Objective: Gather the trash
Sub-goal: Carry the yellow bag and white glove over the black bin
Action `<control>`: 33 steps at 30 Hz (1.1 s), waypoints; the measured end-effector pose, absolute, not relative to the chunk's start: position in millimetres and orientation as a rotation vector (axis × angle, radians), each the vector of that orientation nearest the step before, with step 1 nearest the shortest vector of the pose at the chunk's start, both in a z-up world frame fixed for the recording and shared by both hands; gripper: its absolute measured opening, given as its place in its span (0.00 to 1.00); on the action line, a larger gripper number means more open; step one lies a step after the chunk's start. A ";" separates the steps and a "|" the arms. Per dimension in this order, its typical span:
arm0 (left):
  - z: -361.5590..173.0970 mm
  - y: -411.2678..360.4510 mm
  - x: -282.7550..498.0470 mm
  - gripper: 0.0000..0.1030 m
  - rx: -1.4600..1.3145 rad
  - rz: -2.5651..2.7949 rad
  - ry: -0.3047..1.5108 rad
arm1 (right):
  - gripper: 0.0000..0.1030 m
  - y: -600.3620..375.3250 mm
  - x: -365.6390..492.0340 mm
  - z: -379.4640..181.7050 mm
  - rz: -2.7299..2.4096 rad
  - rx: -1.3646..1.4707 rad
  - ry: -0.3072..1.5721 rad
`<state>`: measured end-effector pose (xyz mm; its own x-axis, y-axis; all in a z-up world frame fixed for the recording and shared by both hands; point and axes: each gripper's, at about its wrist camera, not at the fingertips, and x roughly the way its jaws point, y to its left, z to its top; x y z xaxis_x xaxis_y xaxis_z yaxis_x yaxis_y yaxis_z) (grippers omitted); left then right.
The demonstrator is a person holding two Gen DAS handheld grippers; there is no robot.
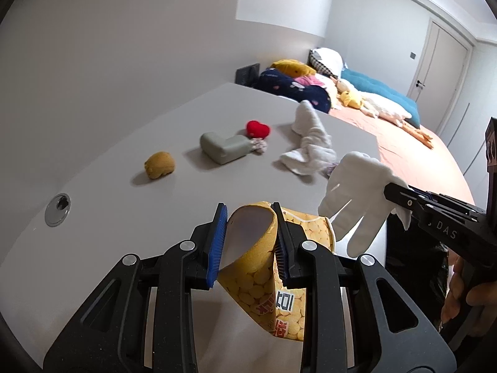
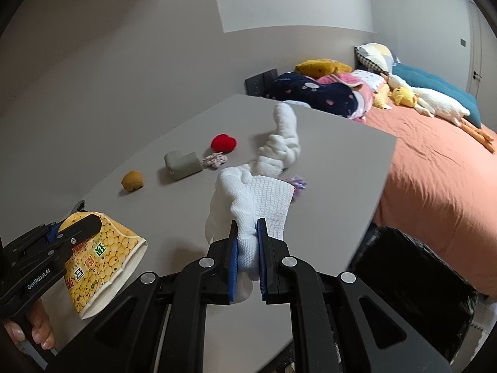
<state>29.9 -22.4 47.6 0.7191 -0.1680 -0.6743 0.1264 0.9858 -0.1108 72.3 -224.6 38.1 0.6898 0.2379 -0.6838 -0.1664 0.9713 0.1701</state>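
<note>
My left gripper [image 1: 248, 217] is shut on a yellow paper snack cup [image 1: 257, 267] and holds it by its squashed rim above the near edge of the grey table [image 1: 124, 143]. The cup also shows in the right wrist view [image 2: 102, 255]. My right gripper [image 2: 247, 227] is shut on a white knitted glove [image 2: 257, 199] and holds it above the table's right front part. The glove hangs from that gripper in the left wrist view [image 1: 357, 192].
On the table lie a white cloth [image 2: 279, 149], a red heart [image 2: 223, 143], a grey-green block [image 2: 183, 163], a brown lump [image 2: 132, 180] and a small purple scrap [image 2: 296, 183]. A black bag-lined bin [image 2: 413, 279] stands below the table's right edge. A bed [image 2: 435, 168] with plush toys lies beyond.
</note>
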 end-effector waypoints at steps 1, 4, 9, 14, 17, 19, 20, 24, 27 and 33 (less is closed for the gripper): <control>48.6 -26.8 27.6 0.28 -0.054 -0.169 0.749 | 0.11 -229.8 67.7 39.4 0.221 0.103 0.773; 51.3 -39.6 21.3 0.28 -0.043 -0.188 0.740 | 0.12 -242.7 56.4 42.1 0.206 0.112 0.759; 52.5 -61.0 12.1 0.28 -0.033 -0.223 0.732 | 0.12 -263.5 37.9 44.9 0.175 0.118 0.745; 51.2 -84.7 7.1 0.28 -0.016 -0.260 0.734 | 0.12 -284.6 19.9 46.9 0.141 0.129 0.730; 51.7 -97.9 4.2 0.28 -0.005 -0.285 0.730 | 0.12 -297.1 10.7 48.2 0.118 0.138 0.722; 52.1 -107.7 1.8 0.28 0.003 -0.305 0.729 | 0.12 -304.8 4.9 48.9 0.104 0.144 0.717; 52.5 -111.1 0.3 0.28 0.005 -0.311 0.728 | 0.12 -308.8 1.9 49.3 0.097 0.146 0.714; 53.3 -126.8 -4.5 0.28 0.018 -0.342 0.725 | 0.12 -326.0 -10.3 50.8 0.071 0.164 0.700; 52.6 -138.5 -7.4 0.28 0.030 -0.365 0.726 | 0.12 -336.7 -19.1 50.8 0.048 0.176 0.692; 53.2 -162.0 -13.7 0.28 0.057 -0.411 0.725 | 0.12 -358.9 -35.3 52.3 0.004 0.195 0.678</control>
